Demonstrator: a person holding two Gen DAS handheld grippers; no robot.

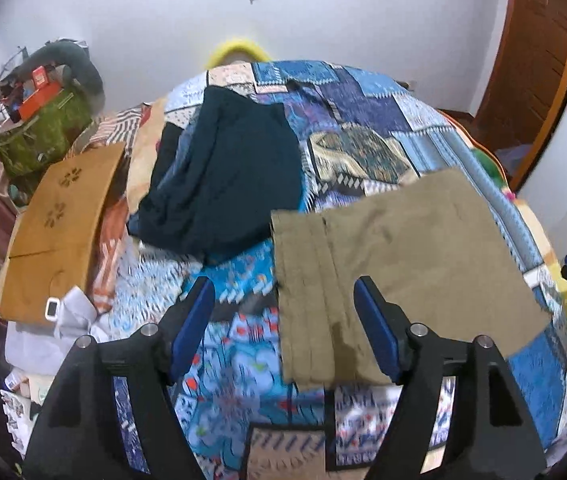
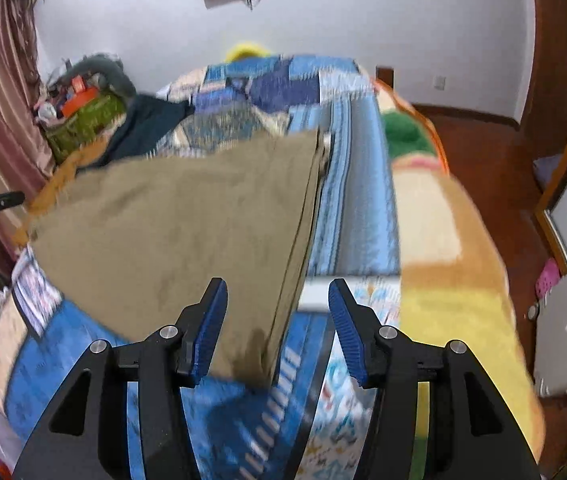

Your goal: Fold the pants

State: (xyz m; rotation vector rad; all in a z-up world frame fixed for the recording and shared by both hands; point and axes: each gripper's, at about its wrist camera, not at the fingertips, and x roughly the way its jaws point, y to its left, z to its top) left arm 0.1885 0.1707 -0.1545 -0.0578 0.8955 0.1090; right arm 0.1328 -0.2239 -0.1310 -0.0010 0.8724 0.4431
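Left gripper (image 1: 283,322) parted and empty above the near left edge of the pants (image 1: 395,276), right gripper (image 2: 278,326) likewise unclenched with only the near right corner of the khaki cloth below and between the pads, neither pressing on it. Pants lying flat as a compact layered rectangle on the patchwork bedspread (image 1: 239,364), stacked hems showing along the left side, a dark garment (image 1: 227,184) just beyond on the far left. Folding apparently finished and the bundle let go; at most a final smoothing or shifting aside left, by this reading.
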